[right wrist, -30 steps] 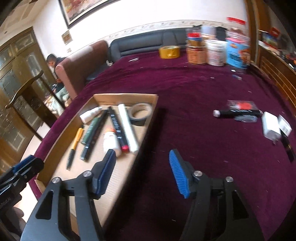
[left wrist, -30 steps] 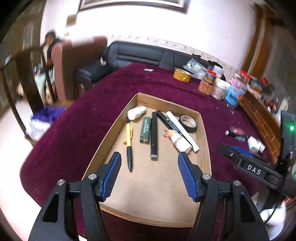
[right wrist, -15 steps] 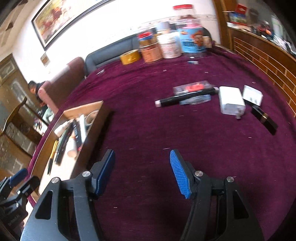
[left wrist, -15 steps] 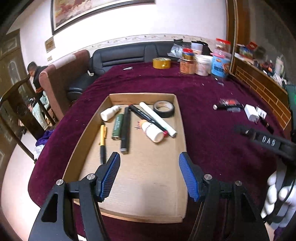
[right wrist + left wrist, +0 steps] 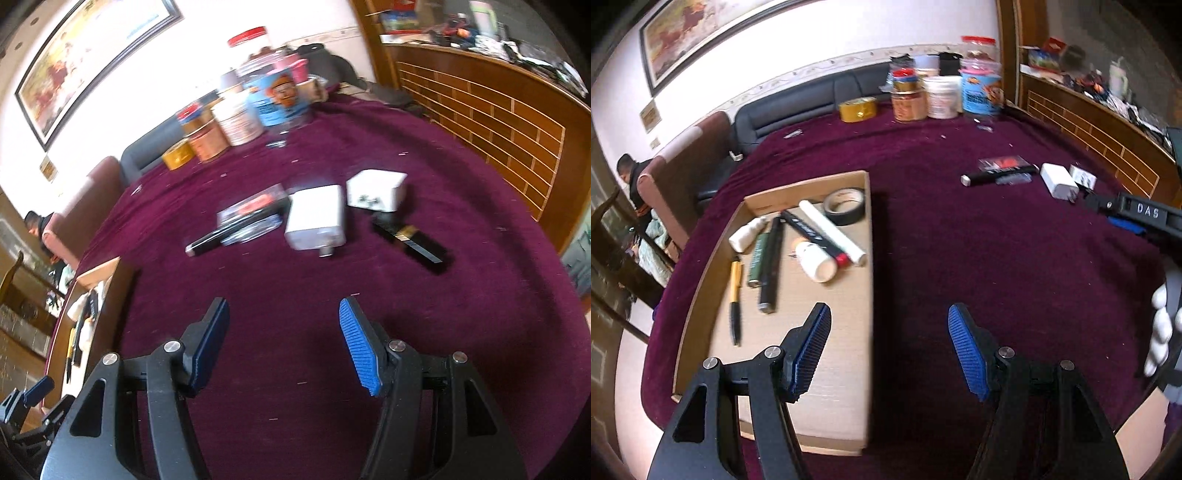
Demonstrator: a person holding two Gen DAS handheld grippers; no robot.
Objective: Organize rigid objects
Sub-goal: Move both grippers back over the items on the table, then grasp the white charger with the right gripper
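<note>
The loose items, among them a white charger (image 5: 316, 220) and a black stick (image 5: 410, 240) angled away rightward, are seen on the counter (image 5: 295, 295) ahead of the nearer, spread, empty right hand-held gripper (image 5: 283, 341).

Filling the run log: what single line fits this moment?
left gripper: open, empty | right gripper: open, empty | shallow cardboard tray: part-filled | white rectangular charger: on cloth

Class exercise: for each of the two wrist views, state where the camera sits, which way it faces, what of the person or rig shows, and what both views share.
Left wrist: behind the open left gripper, facing down over the cardboard tray's edge; the right gripper and a gloved hand show.
Right wrist: behind the open right gripper, facing the white charger on the maroon cloth.
Shared: tray, charger, jars.
</note>
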